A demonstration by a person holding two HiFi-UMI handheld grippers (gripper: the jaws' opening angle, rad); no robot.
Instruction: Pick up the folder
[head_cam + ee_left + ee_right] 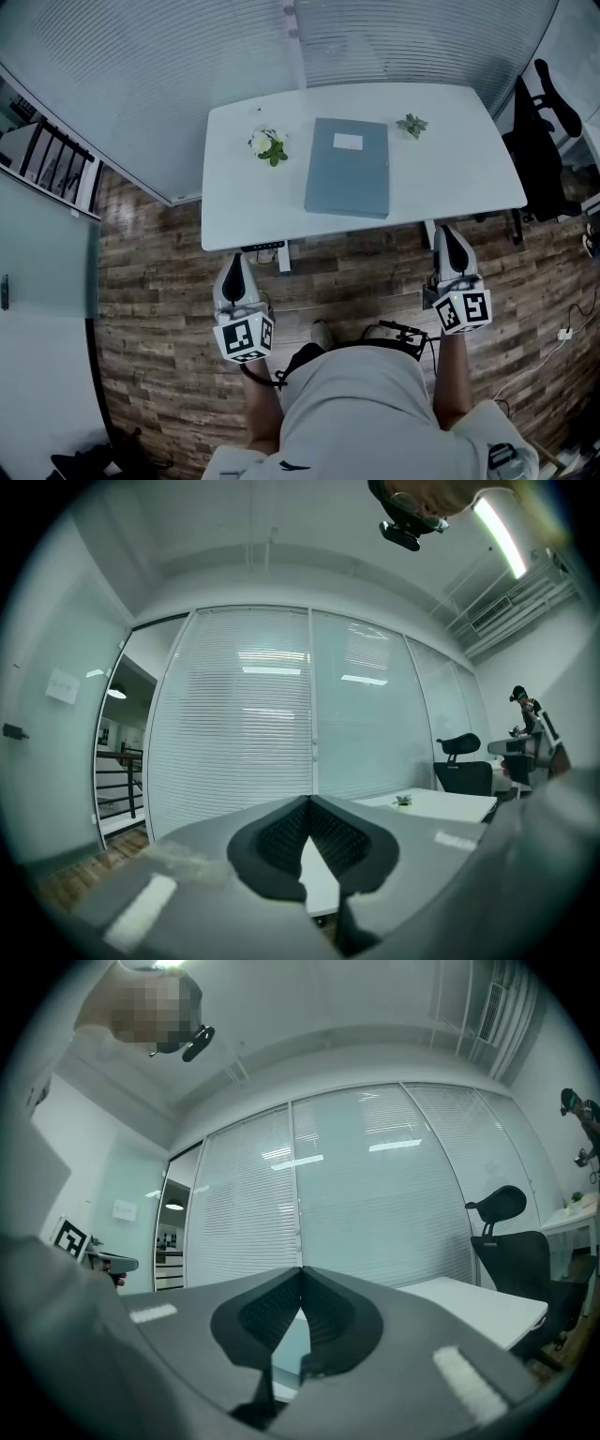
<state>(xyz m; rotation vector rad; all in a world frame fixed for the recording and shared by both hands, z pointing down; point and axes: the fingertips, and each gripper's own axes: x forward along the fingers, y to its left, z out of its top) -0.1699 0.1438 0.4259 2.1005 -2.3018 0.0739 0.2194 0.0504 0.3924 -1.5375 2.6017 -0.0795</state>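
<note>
A grey-blue folder (348,167) with a small white label lies flat in the middle of the white table (234,211), its near edge close to the table's front edge. My left gripper (235,265) is held short of the table's front left corner, over the wooden floor, with its jaws shut and nothing between them. On the right, my right gripper (449,241) hovers just before the table's front edge, also shut and empty. Both point level toward the table. In the left gripper view the closed jaw tips (308,801) meet in front of the table top (441,804).
A small white-flower plant (269,144) stands left of the folder and a little green plant (412,124) at the back right. A black office chair (541,141) is at the table's right end. Glass walls with blinds (187,56) lie behind.
</note>
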